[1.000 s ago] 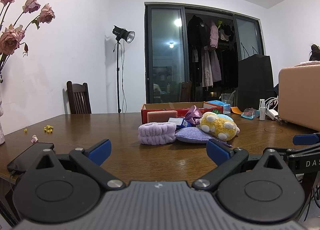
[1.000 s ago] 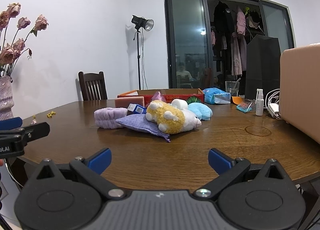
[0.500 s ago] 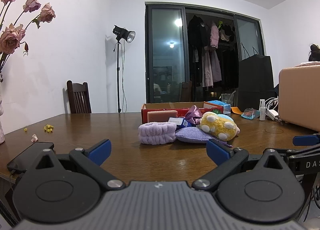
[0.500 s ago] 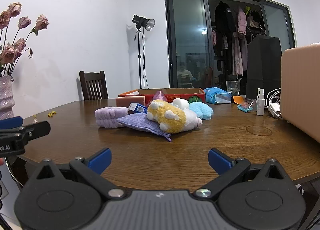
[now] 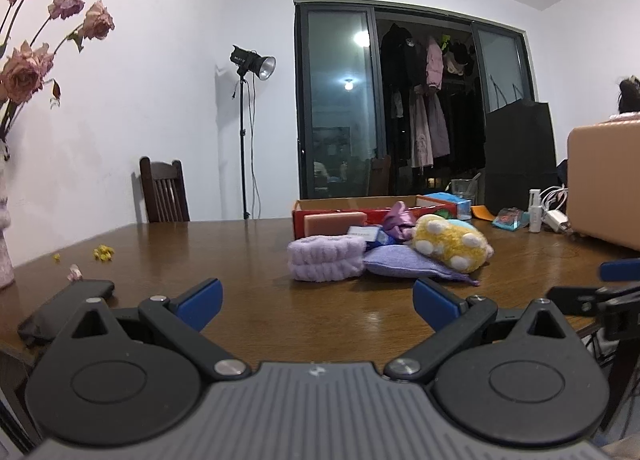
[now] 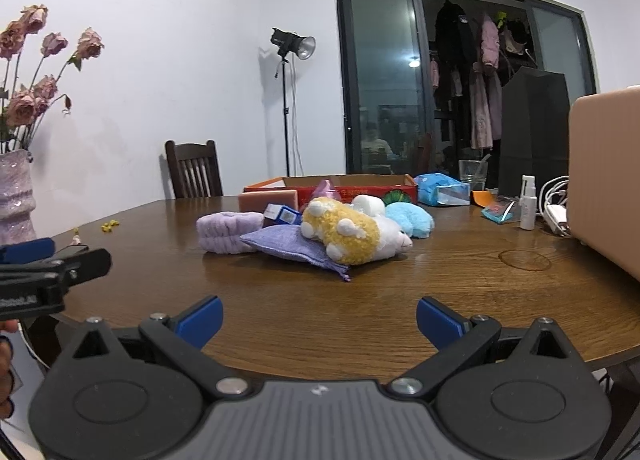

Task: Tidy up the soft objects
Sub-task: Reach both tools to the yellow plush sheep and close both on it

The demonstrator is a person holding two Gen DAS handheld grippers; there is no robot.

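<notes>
Now both tongs (image 5: 316, 300) (image 6: 319, 318) wide open, empty; plush pile (image 6: 340, 230) well ahead, w/o contact.

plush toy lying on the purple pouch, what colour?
Fluffy yellow plush toy with white paws and white face; clearest in the right wrist view.

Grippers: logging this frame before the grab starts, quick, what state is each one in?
Left gripper: open, holding nothing, short of the soft pile.
Right gripper: open, holding nothing, also short of the pile.
</notes>
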